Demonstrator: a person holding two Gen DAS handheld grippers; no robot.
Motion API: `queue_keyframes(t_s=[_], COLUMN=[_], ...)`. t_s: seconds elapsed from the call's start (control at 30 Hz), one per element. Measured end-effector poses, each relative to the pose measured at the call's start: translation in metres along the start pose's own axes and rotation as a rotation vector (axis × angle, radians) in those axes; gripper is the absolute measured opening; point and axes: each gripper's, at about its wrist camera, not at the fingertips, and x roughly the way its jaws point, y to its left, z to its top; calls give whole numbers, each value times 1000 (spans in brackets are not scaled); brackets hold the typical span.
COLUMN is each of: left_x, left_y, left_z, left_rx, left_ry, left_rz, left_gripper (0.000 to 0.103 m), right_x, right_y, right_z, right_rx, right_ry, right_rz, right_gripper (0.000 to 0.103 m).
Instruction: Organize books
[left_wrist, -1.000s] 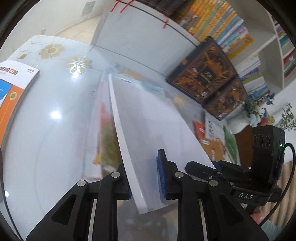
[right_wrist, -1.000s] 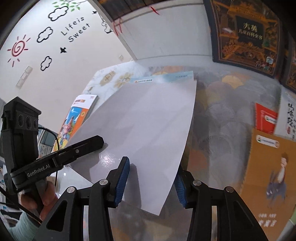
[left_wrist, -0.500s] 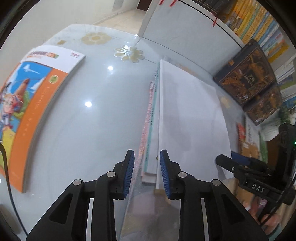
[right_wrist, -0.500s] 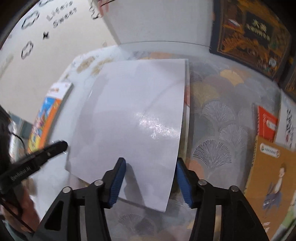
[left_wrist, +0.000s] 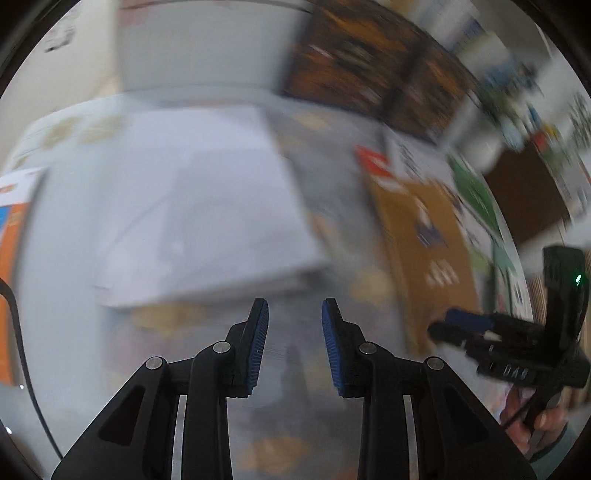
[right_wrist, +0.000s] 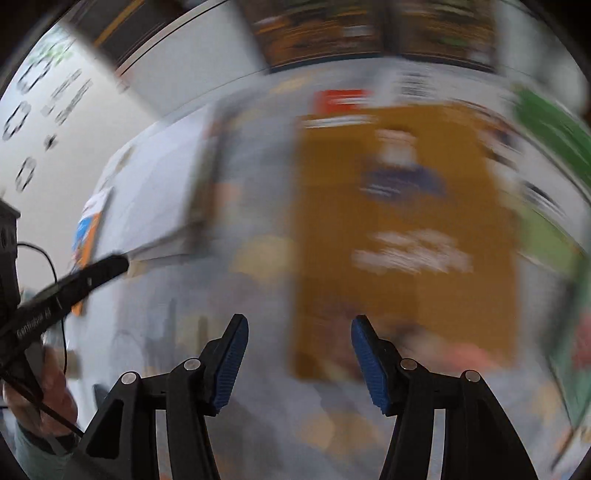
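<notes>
Both wrist views steeply downward, close over table (left_wrist: 288, 369), blurred, seemingly sharing brown book (right_wrist: 406, 229)

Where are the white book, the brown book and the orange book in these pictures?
white book (left_wrist: 207, 206), left wrist view, middle of its blank cover
brown book (right_wrist: 406, 229), right wrist view, middle of its cover
orange book (left_wrist: 11, 258), left wrist view, its orange cover

Glossy patterned tabletop (left_wrist: 288, 354) beneath the left tool (left_wrist: 294, 325); white smooth paper-covered book (left_wrist: 207, 206) ahead-left; matt brown-covered book (right_wrist: 402, 236) ahead of the right tool (right_wrist: 299, 341); ribbed blue pads (left_wrist: 258, 343).
</notes>
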Motion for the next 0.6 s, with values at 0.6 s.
queue_keyframes(t_s=[0.6], left_x=[77], left_y=[-105], left_z=[-13], left_rx=[13], left_ry=[94], left_rz=[96], left_gripper=[29], right_x=[-8], right_y=[-101], right_z=[16], right_rx=[-5], right_ry=[-72], right_rz=[-117], right_gripper=[50])
